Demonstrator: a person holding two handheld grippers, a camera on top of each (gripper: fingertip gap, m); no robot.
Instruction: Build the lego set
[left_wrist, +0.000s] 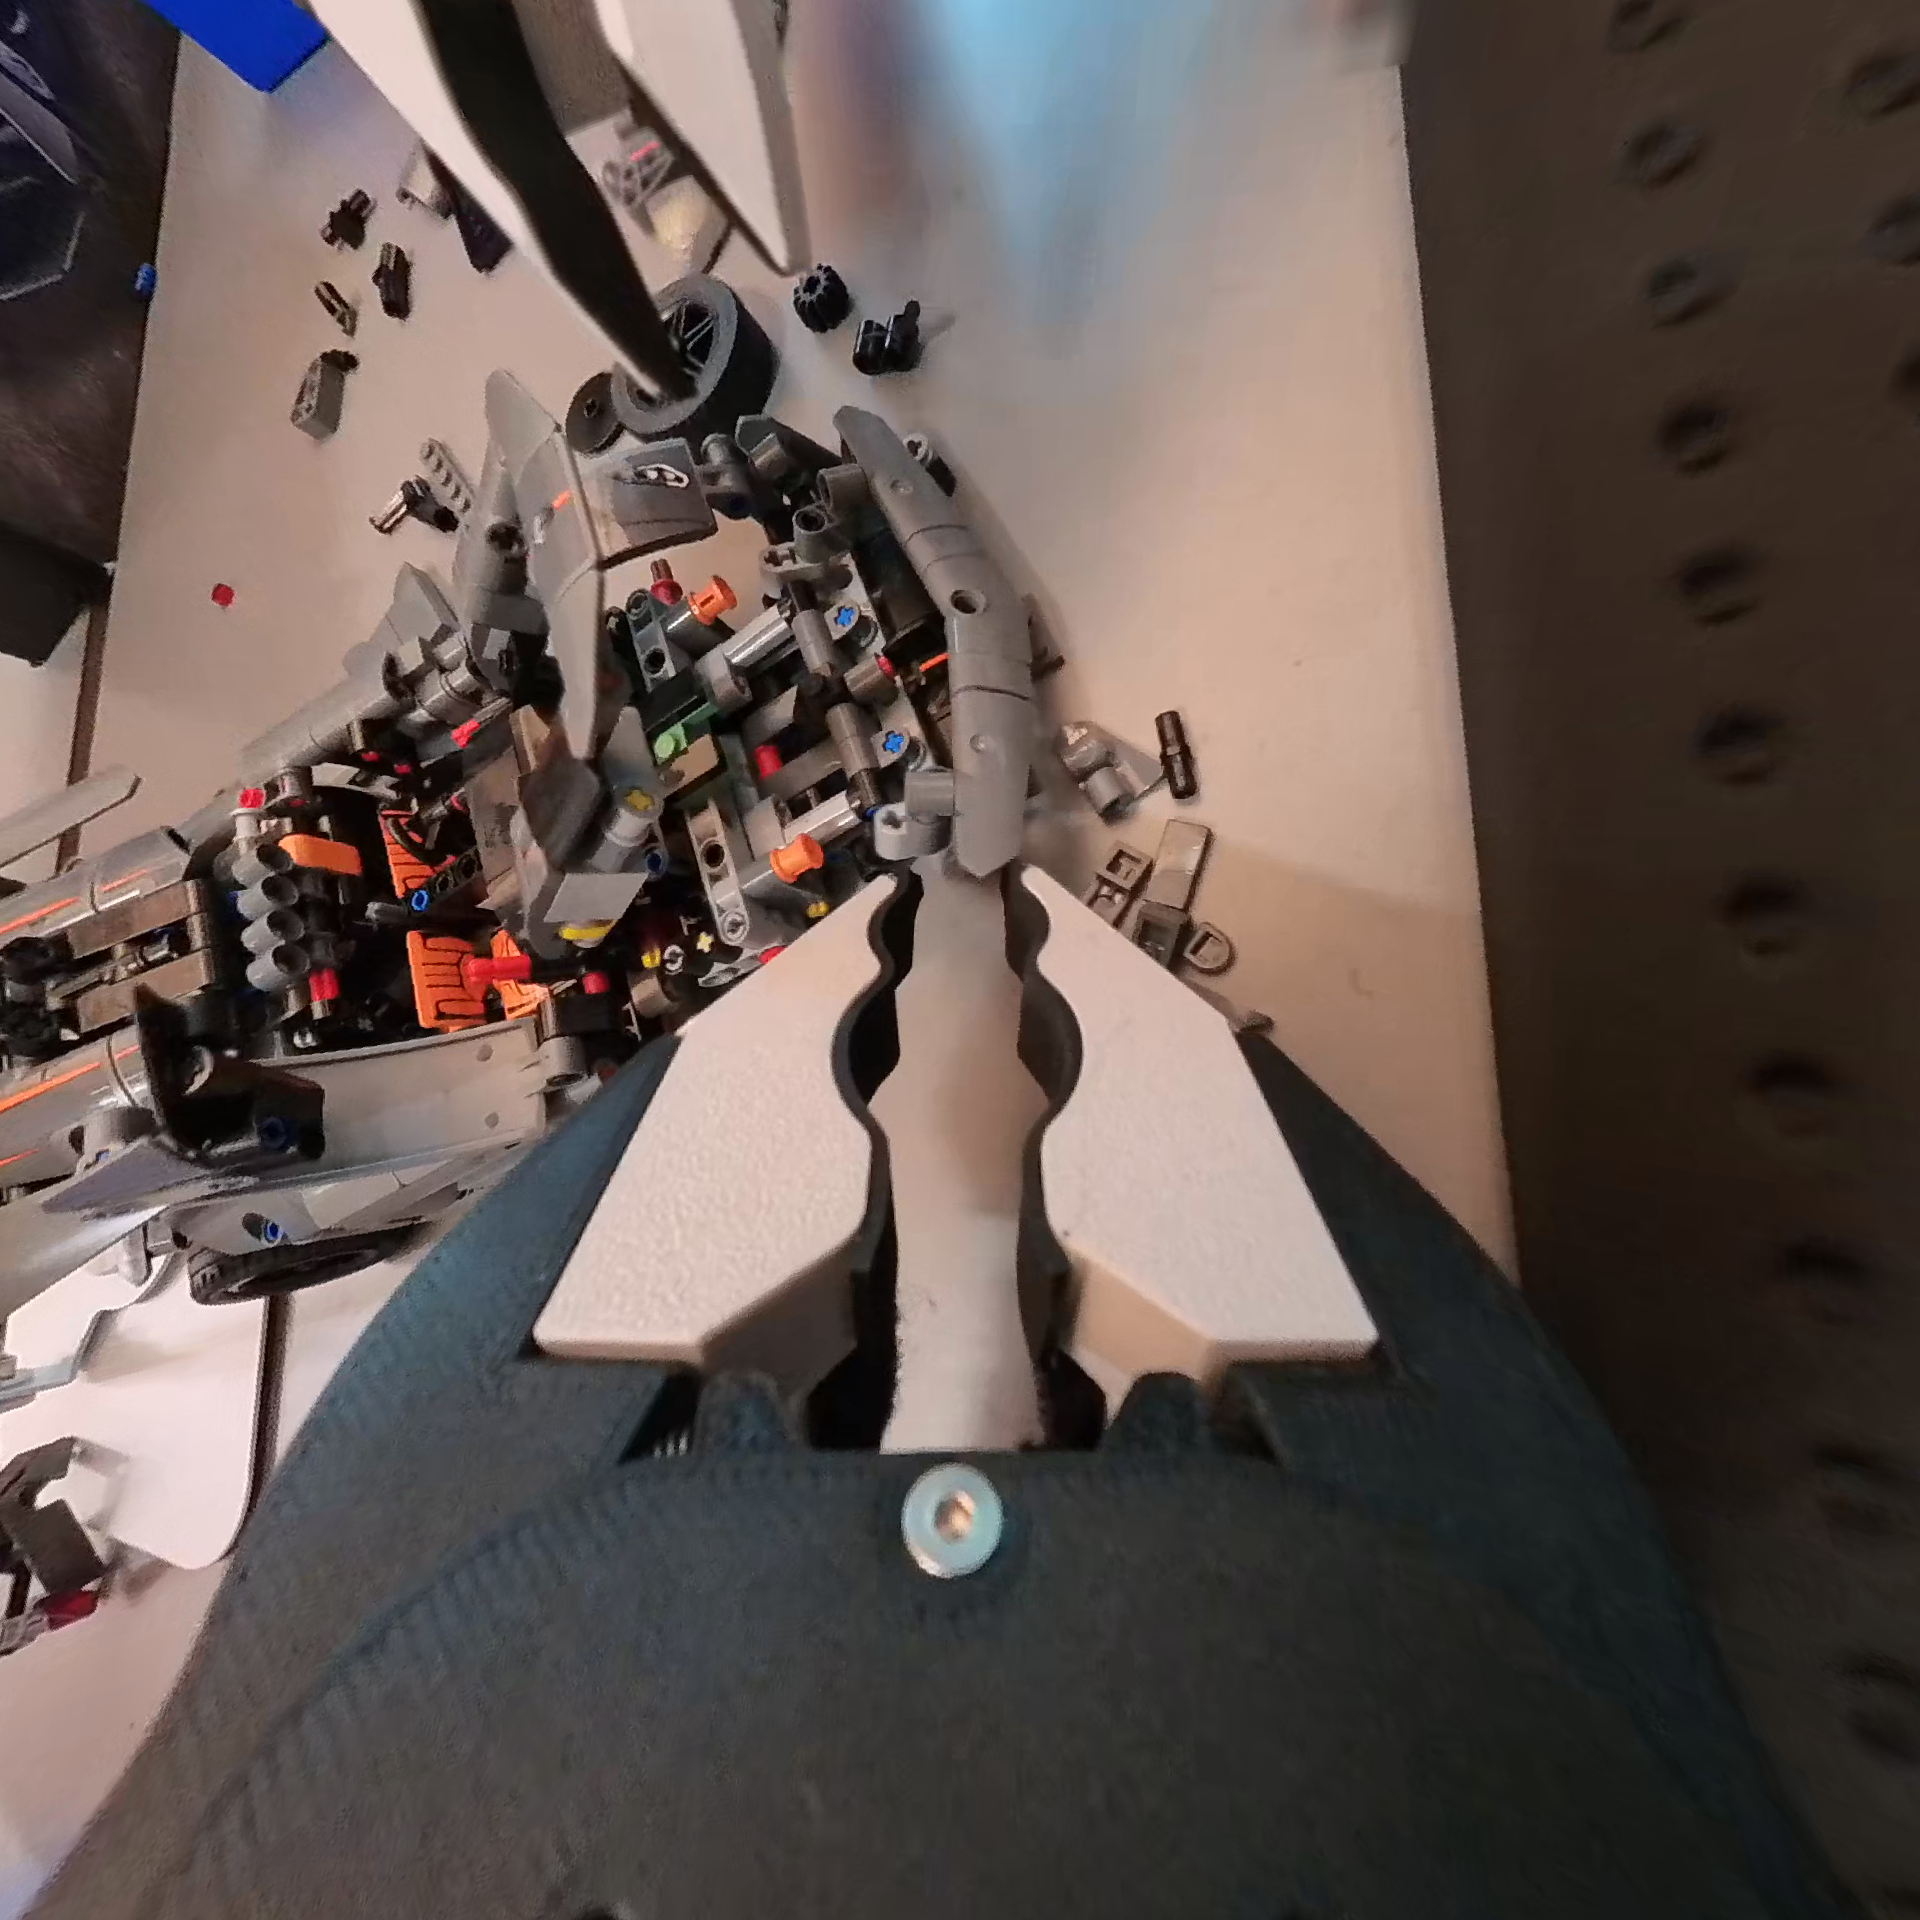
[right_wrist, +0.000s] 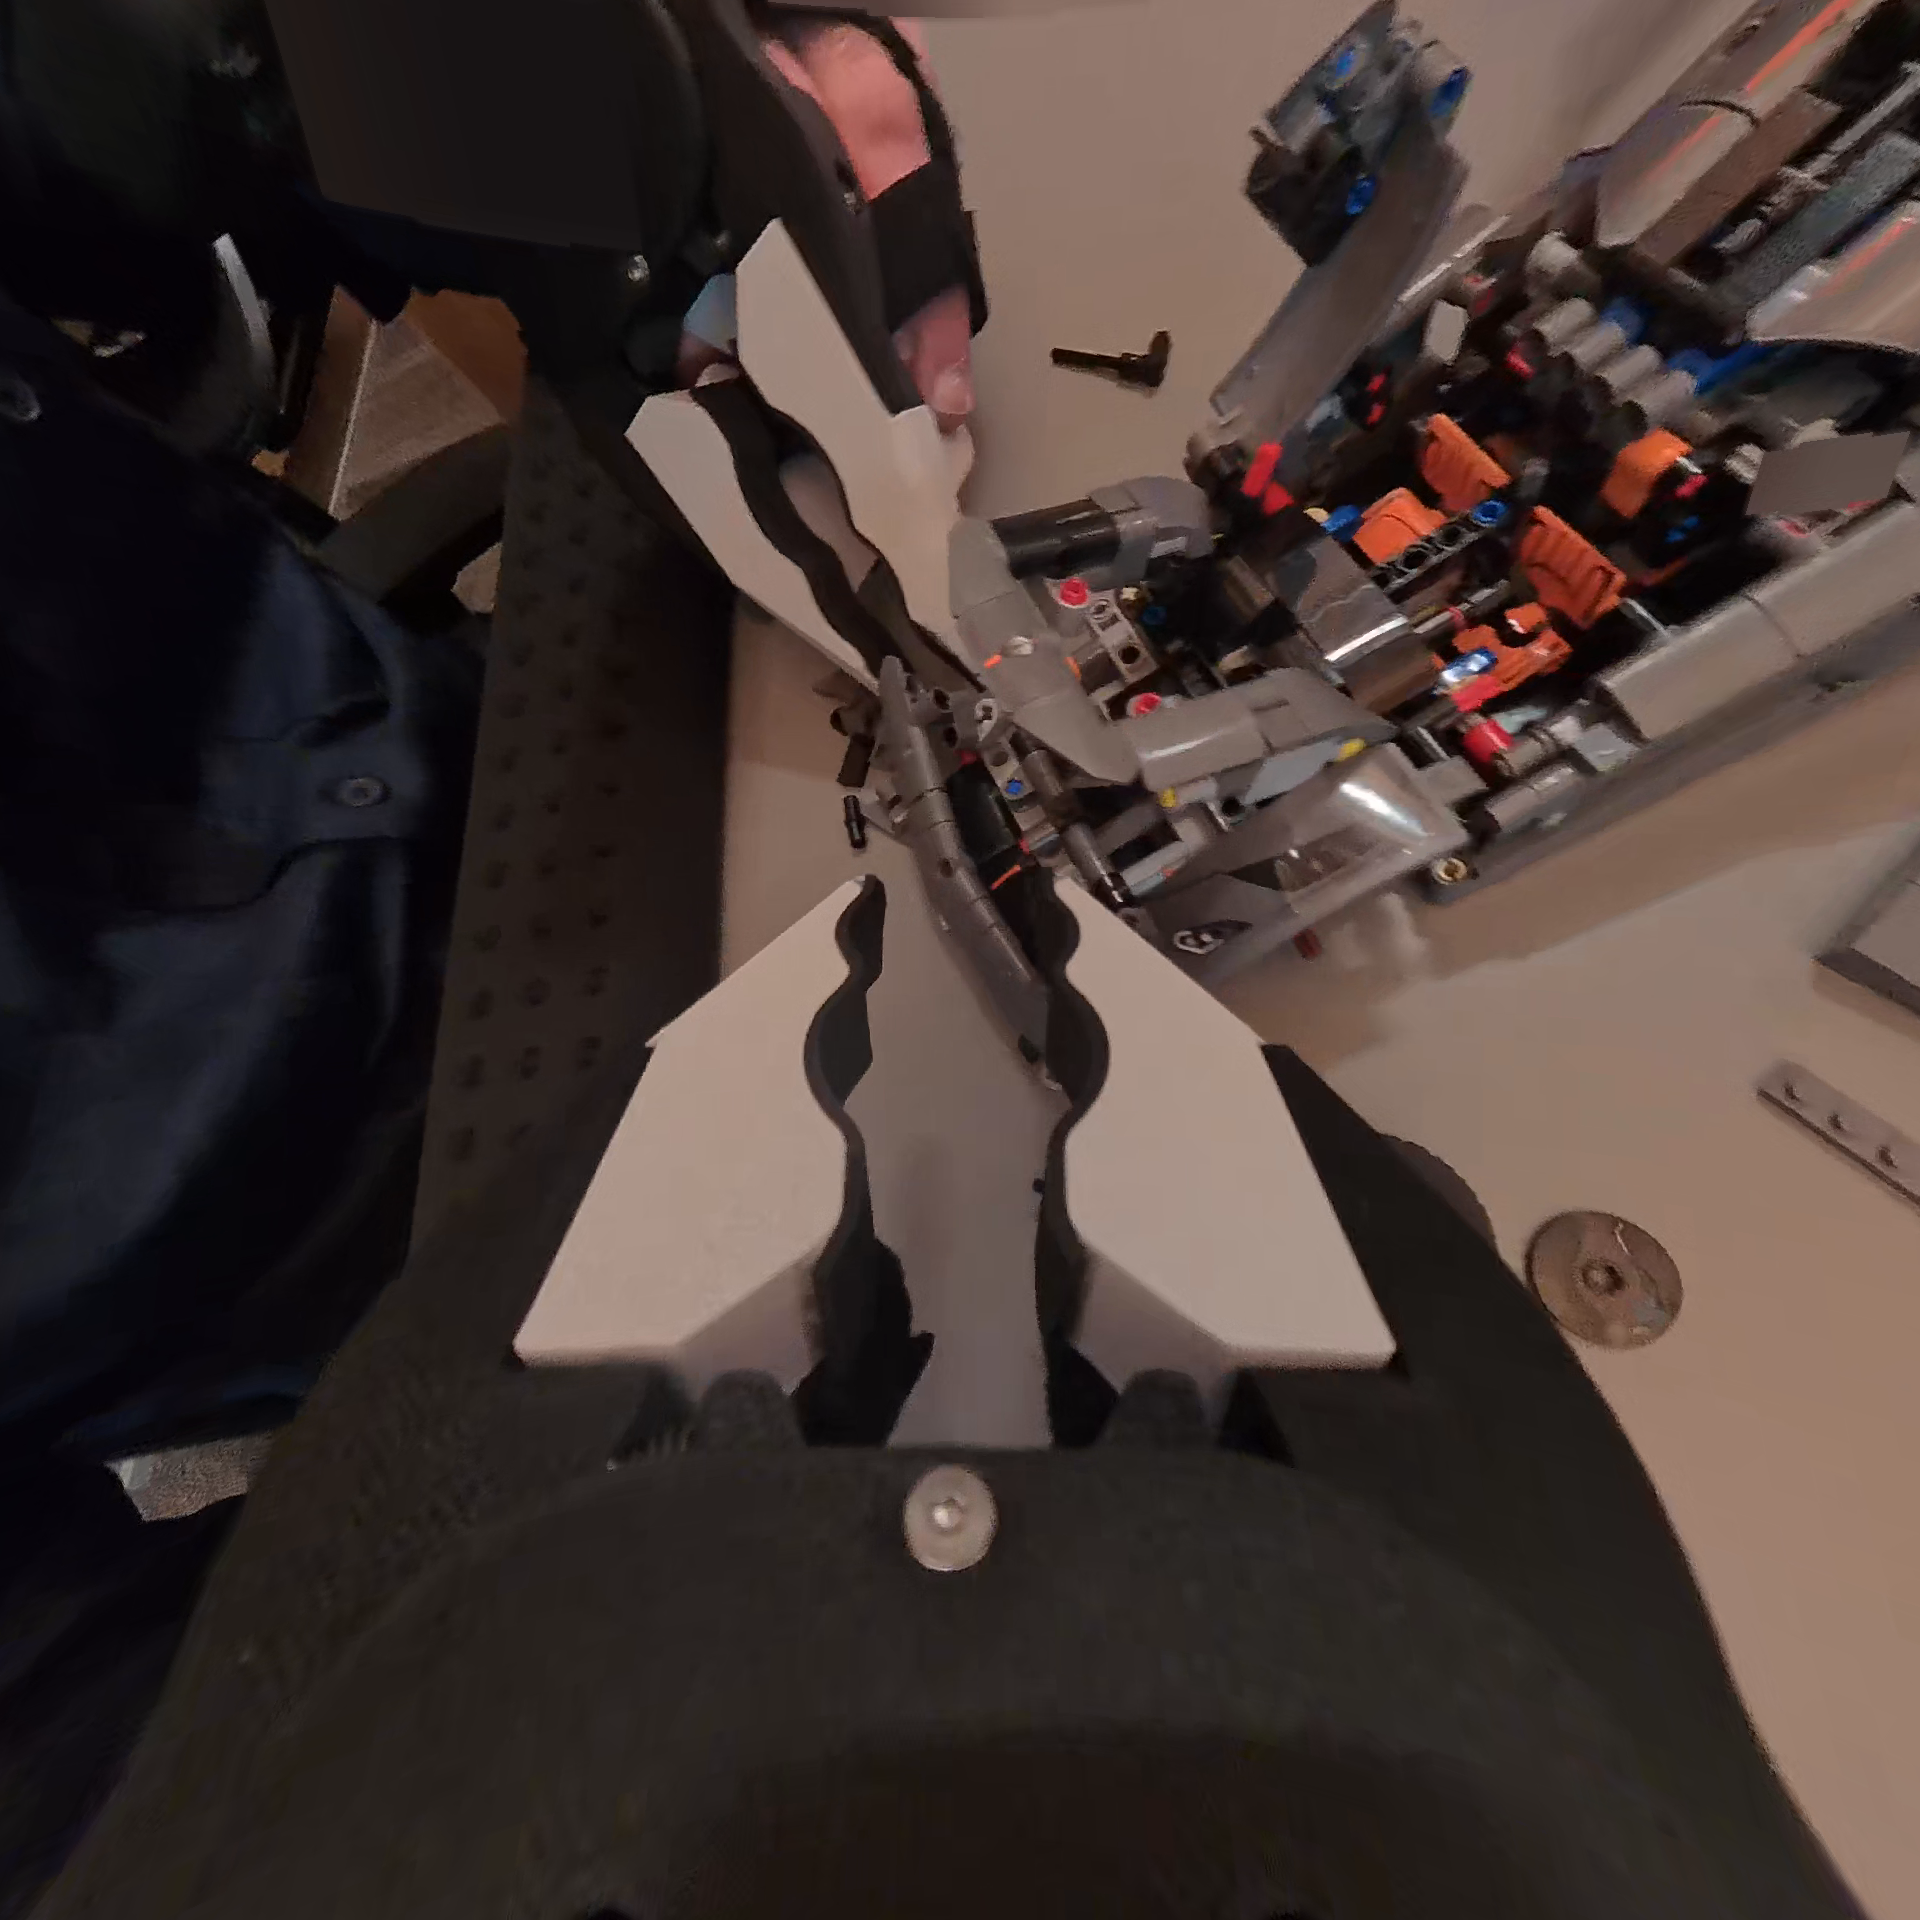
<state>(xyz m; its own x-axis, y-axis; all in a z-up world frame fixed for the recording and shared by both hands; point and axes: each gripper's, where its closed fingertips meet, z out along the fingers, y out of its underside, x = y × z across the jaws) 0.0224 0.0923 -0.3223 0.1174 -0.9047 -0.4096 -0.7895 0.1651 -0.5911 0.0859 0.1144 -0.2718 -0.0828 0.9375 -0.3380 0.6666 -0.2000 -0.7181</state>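
At twelve o'clock from your left gripper (left_wrist: 951, 883), the half-built grey lego car (left_wrist: 582, 790) is lying on the pale table (left_wrist: 1226, 540), loose black pins scattered around it. Your left gripper's jaws are standing narrowly apart, their tips touching the near end of the curved grey side panel (left_wrist: 971, 675); whether they are pinching it, I cannot tell. Your right gripper (right_wrist: 961, 894) is reaching in from the far end, half open, with that same panel lying between its fingers. You are seemingly seating this panel; next, you are needing to steady both ends and press it home.
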